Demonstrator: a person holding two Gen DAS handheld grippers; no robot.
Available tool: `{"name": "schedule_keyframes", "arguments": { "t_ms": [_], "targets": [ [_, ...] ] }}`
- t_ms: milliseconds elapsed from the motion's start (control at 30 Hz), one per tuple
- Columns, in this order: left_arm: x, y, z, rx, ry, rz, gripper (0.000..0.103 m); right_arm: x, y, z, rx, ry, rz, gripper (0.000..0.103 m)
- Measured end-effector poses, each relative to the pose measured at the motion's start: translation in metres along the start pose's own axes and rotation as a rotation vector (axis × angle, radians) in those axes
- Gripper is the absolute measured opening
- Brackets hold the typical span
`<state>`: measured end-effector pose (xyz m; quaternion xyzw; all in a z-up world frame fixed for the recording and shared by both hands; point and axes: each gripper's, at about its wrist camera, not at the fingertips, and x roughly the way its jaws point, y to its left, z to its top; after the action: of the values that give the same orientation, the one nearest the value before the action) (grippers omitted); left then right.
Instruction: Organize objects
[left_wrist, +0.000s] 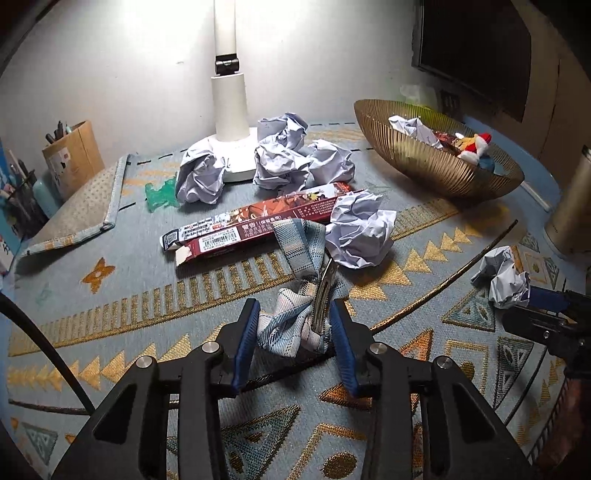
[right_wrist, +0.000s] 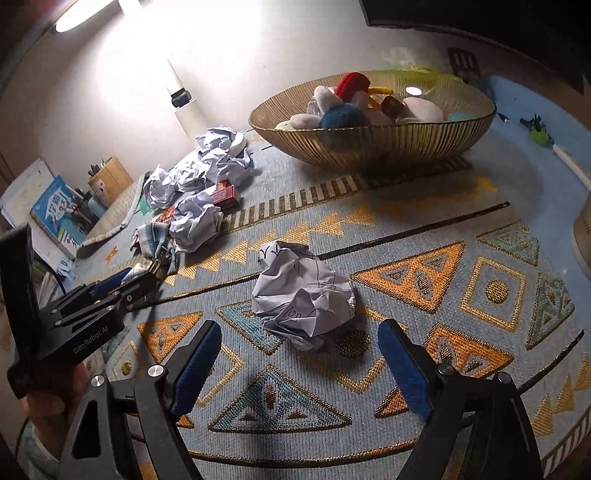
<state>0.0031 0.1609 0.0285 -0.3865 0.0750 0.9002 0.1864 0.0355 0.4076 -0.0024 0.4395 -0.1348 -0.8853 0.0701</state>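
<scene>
Left wrist view shows the left claw (left_wrist: 293, 317) pinching a plaid hair bow (left_wrist: 295, 295), its blue pads pressed on the cloth on both sides. A shiny metal clip (left_wrist: 322, 295) sits in the middle of the bow. The bow lies on the patterned mat (left_wrist: 110, 295), just in front of a long red box (left_wrist: 258, 218) and beside a paper ball.

The right claw (right_wrist: 299, 363) is spread wide and holds nothing. A crumpled paper ball (right_wrist: 303, 295) with pen marks on it sits just past its pads, not touching them.

The bow is soft and floppy, so I think it could slip out, or its far end could drag on the box when it goes up. The paper ball is light and could roll away if one pad bumps it first.

More paper balls (left_wrist: 280, 155) sit by the white lamp base (left_wrist: 232, 122). The gold bowl (right_wrist: 373, 144) farther back holds soft toys.
</scene>
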Motion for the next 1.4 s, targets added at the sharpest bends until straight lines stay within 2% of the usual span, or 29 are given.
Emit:
{"name": "schedule_keyframes", "arguments": {
  "t_ms": [133, 233, 267, 500, 567, 667, 733, 767, 833, 900, 1033, 1133, 1400],
  "targets": [
    [-0.009, 0.004, -0.007, -0.024, -0.007, 0.02, 0.033, 0.005, 0.005, 0.012, 0.011, 0.043, -0.025, 0.084],
    [-0.015, 0.006, -0.014, -0.025, 0.0, 0.024, 0.033, 0.011, 0.017, 0.015, -0.043, 0.046, -0.033, 0.052],
    [-0.018, 0.007, -0.016, -0.027, 0.001, 0.02, 0.033, 0.011, 0.021, 0.014, -0.056, 0.034, -0.043, 0.052],
    [-0.056, 0.013, -0.028, -0.057, -0.047, -0.032, 0.033, -0.01, 0.032, -0.006, -0.061, -0.029, 0.086, 0.051],
    [-0.065, 0.009, -0.025, -0.048, -0.068, -0.038, 0.033, -0.018, 0.035, -0.008, -0.074, -0.043, 0.093, 0.051],
    [-0.069, 0.003, -0.023, -0.021, -0.075, -0.006, 0.033, -0.028, 0.037, -0.007, -0.089, -0.064, 0.075, 0.051],
    [-0.063, 0.01, -0.027, -0.04, -0.053, -0.032, 0.037, -0.031, 0.032, -0.007, -0.079, -0.062, 0.064, 0.051],
    [-0.056, 0.016, -0.03, -0.068, -0.017, -0.054, 0.041, -0.031, 0.029, -0.009, -0.072, -0.058, 0.065, 0.051],
    [-0.043, 0.025, -0.037, -0.14, 0.047, -0.111, 0.041, -0.029, 0.022, -0.011, -0.055, -0.047, 0.061, 0.051],
    [-0.034, 0.027, -0.043, -0.179, 0.047, -0.145, 0.041, -0.024, 0.016, -0.013, -0.035, -0.027, 0.059, 0.051],
    [-0.027, 0.02, -0.04, -0.146, 0.086, -0.072, 0.041, -0.017, 0.007, -0.019, -0.006, 0.006, 0.077, 0.051],
    [-0.03, 0.015, -0.044, -0.064, 0.123, -0.042, 0.041, -0.019, 0.006, -0.019, -0.016, 0.01, 0.073, 0.052],
    [-0.052, 0.017, -0.068, 0.003, 0.137, -0.033, 0.044, -0.018, 0.009, -0.024, -0.049, 0.011, 0.06, 0.052]
  ]
}}
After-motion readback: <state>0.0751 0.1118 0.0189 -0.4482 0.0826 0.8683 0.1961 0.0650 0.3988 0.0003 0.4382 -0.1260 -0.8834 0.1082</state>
